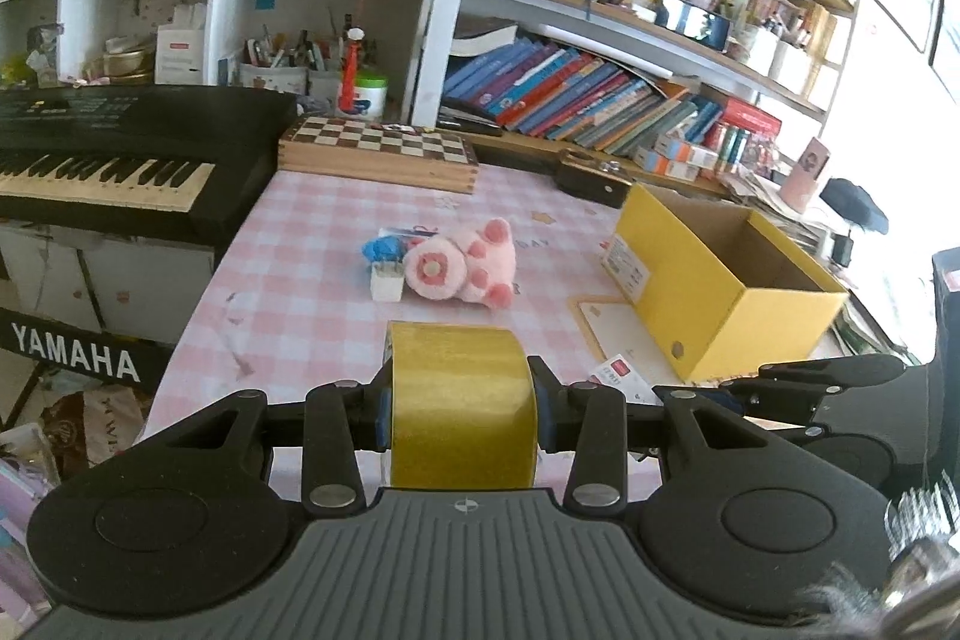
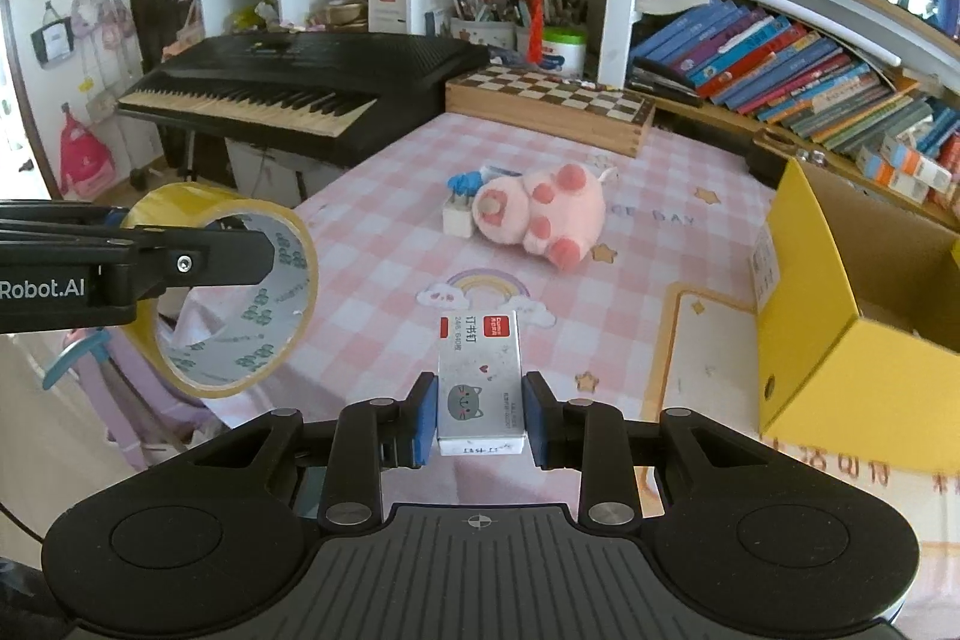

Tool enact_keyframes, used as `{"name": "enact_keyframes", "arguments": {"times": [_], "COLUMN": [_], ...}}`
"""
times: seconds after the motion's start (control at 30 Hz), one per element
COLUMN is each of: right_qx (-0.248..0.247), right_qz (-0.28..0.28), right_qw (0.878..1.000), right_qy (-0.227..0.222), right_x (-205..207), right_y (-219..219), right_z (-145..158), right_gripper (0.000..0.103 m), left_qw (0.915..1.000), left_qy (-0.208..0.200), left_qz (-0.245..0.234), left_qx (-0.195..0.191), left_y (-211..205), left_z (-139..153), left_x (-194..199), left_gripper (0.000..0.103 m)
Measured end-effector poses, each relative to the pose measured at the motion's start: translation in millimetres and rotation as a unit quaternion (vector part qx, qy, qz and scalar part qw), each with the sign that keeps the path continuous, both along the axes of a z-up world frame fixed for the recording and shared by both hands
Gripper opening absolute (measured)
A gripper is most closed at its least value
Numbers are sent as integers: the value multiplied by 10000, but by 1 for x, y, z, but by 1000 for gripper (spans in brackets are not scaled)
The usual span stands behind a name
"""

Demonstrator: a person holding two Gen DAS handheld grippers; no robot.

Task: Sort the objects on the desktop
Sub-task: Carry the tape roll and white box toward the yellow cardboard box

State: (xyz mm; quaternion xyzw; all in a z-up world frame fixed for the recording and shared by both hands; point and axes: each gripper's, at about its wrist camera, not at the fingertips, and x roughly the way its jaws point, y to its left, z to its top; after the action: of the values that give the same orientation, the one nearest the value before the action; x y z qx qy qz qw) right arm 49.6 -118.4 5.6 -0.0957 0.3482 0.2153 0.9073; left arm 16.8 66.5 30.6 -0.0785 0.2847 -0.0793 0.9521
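My left gripper (image 1: 462,412) is shut on a roll of yellow tape (image 1: 461,400) and holds it above the near edge of the table; the roll also shows in the right wrist view (image 2: 228,292) at the left. My right gripper (image 2: 480,421) is shut on a small white staples box (image 2: 480,376) with a red label and a cat drawing. A pink plush pig (image 1: 462,265) lies mid-table beside a small white box (image 1: 386,283) and a blue item (image 1: 381,247). An open yellow cardboard box (image 1: 720,280) stands at the right.
A pink checked cloth (image 2: 372,244) covers the table. A chessboard box (image 1: 378,154) lies at the back. A black Yamaha keyboard (image 1: 114,160) stands at the left. Shelves of books (image 1: 600,94) run behind and to the right.
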Motion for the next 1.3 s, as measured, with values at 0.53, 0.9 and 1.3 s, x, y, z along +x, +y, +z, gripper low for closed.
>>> {"name": "enact_keyframes", "arguments": {"times": [0.53, 0.9, 1.3], "right_qx": [108, 146, 252], "right_qz": [-920, -1472, -2024], "right_qw": [9956, 9888, 9786], "right_qy": [138, 214, 284], "right_x": [-42, -46, -43], "right_y": [-35, -78, -152], "right_z": [-9, -10, -9], "right_gripper": [30, 30, 30], "left_qw": [9962, 9902, 9800], "left_qy": [147, 193, 227], "left_qz": [-854, -1369, -1952], "left_qx": [88, 197, 302], "left_y": [-28, -70, -147], "left_z": [-8, -9, -8], "left_x": [-13, 2, 24], "left_gripper": [38, 38, 38]}}
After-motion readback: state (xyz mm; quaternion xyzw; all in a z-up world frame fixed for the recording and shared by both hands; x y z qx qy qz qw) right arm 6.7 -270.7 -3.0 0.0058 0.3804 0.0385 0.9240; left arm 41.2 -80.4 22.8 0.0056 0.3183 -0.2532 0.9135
